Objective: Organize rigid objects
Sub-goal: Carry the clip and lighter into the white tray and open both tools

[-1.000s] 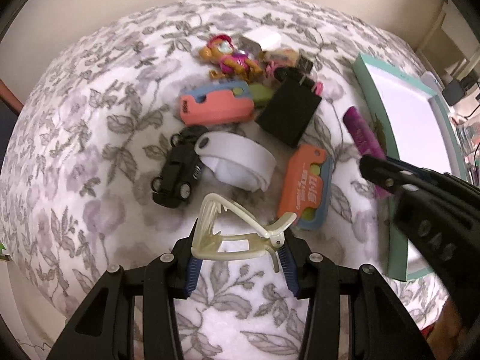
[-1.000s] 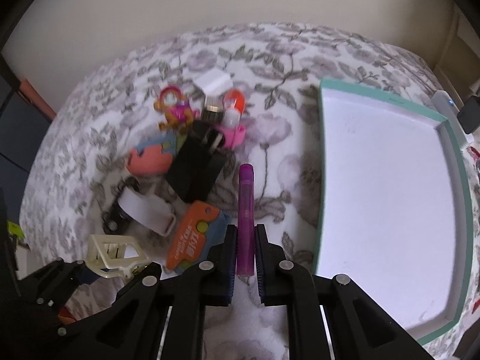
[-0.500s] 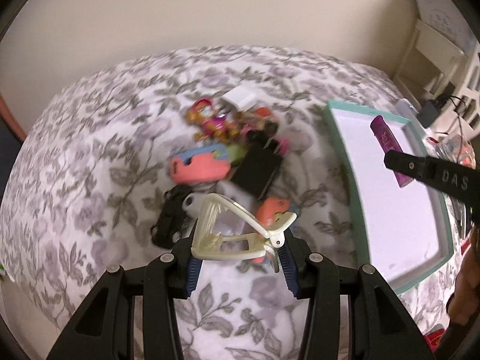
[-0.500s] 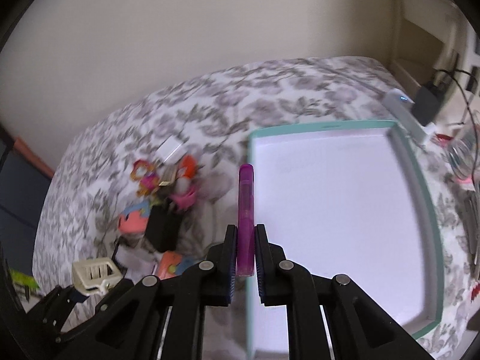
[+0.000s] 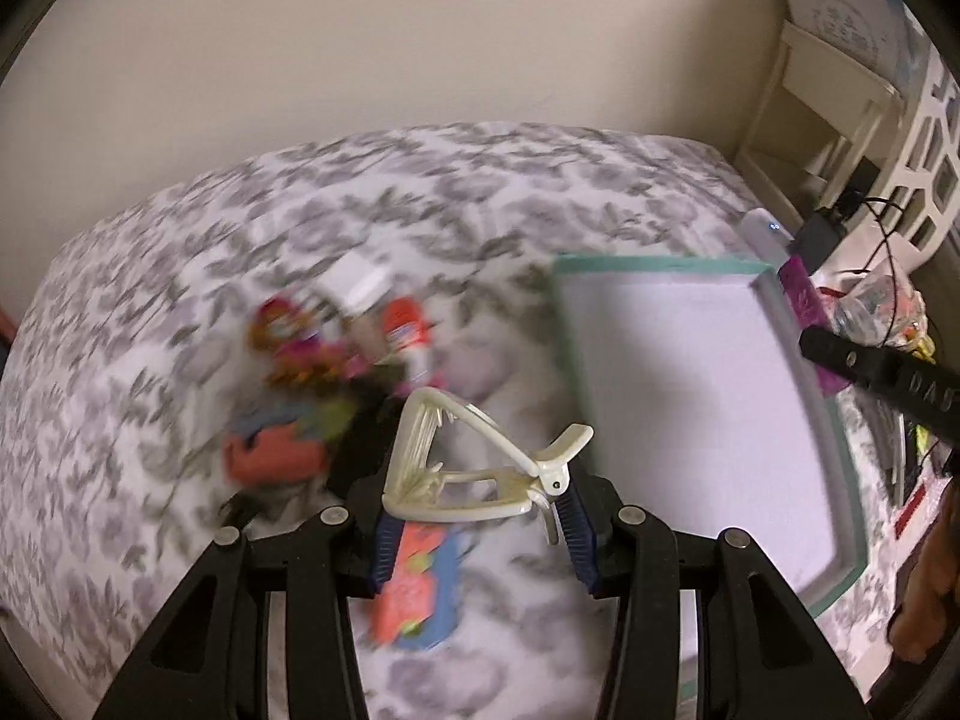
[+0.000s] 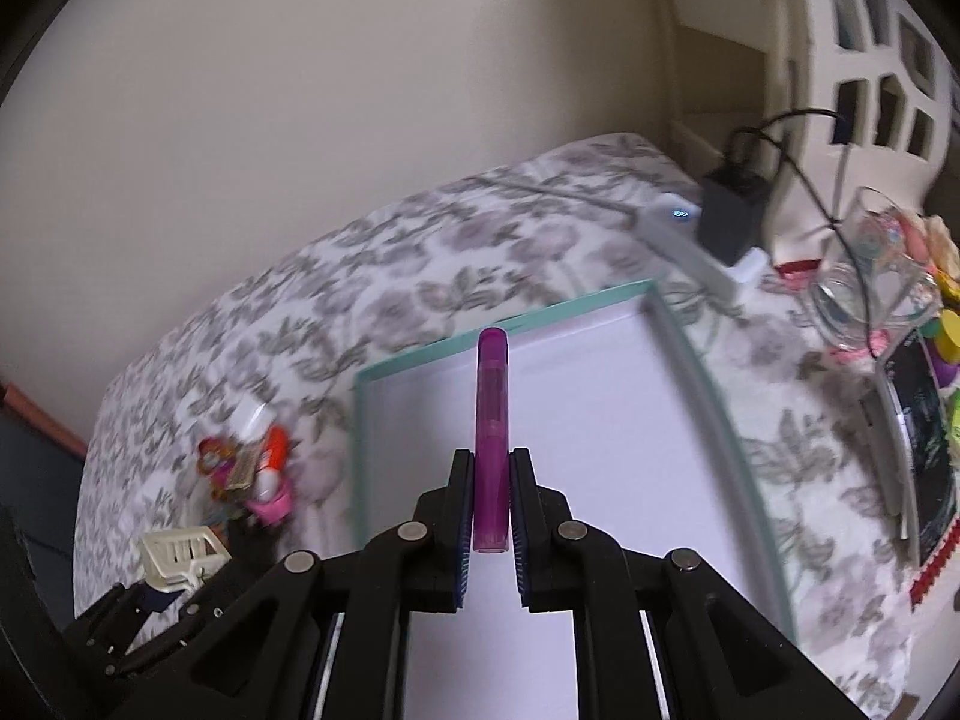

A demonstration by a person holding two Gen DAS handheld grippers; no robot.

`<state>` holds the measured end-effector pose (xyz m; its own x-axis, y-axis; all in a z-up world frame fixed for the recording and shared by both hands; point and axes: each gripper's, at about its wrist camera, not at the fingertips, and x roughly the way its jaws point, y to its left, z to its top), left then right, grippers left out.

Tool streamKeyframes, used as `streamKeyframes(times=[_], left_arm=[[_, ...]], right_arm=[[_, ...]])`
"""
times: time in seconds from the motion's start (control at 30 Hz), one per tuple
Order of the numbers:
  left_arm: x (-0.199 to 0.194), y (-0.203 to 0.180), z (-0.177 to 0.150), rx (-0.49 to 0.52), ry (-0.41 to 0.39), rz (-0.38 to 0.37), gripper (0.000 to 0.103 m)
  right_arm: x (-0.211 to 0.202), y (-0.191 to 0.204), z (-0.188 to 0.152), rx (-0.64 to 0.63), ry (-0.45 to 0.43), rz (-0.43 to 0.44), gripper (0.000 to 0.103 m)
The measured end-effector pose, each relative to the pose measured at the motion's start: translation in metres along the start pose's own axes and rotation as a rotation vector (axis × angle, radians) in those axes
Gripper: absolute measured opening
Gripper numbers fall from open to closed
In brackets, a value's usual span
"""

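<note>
My left gripper [image 5: 477,516] is shut on a cream hair claw clip [image 5: 474,456] and holds it above the floral bedspread, left of the teal-rimmed white tray [image 5: 678,396]. My right gripper [image 6: 489,516] is shut on a purple pen [image 6: 492,438] and holds it over the tray [image 6: 600,420]. The right gripper and pen also show in the left wrist view [image 5: 804,300] at the tray's right rim. The clip and left gripper show in the right wrist view [image 6: 180,552] at lower left.
A blurred pile of toys [image 5: 318,372] lies left of the tray, with an orange and blue case [image 5: 414,588] under the clip. A power strip with adapter [image 6: 720,216], a glass jar [image 6: 864,294] and clutter sit right of the tray. A wall stands behind the bed.
Both grippers have risen and swung right. The purple pen has moved from the tray's left edge to above its inside. The claw clip has travelled closer to the tray.
</note>
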<state>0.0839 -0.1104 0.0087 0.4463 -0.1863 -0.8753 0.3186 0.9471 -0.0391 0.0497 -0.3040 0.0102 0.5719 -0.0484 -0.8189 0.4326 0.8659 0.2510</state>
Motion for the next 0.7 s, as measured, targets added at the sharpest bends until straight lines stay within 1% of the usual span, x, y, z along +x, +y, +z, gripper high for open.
streamKeyframes(times=[0.13,0.27,0.5,0.6,0.7], left_arm=[[0.006,-0.031,0.018,0.058,-0.002,-0.027,0.047],[0.019,-0.064,0.033,0.122,0.007,-0.034,0.048],[0.053,-0.094,0.046,0.158,0.052,-0.045,0.048],[0.064,-0.103,0.050,0.171,0.064,-0.040,0.048],[0.075,-0.107,0.053,0.166,0.083,-0.044,0.048]], right_arm=[[0.008,-0.019,0.007,0.028,0.001,-0.019,0.012],[0.022,-0.035,0.013,0.062,0.027,-0.033,0.012],[0.045,-0.048,0.019,0.067,0.056,-0.066,0.012],[0.054,-0.054,0.020,0.086,0.072,-0.060,0.012],[0.061,-0.057,0.021,0.086,0.081,-0.071,0.012]])
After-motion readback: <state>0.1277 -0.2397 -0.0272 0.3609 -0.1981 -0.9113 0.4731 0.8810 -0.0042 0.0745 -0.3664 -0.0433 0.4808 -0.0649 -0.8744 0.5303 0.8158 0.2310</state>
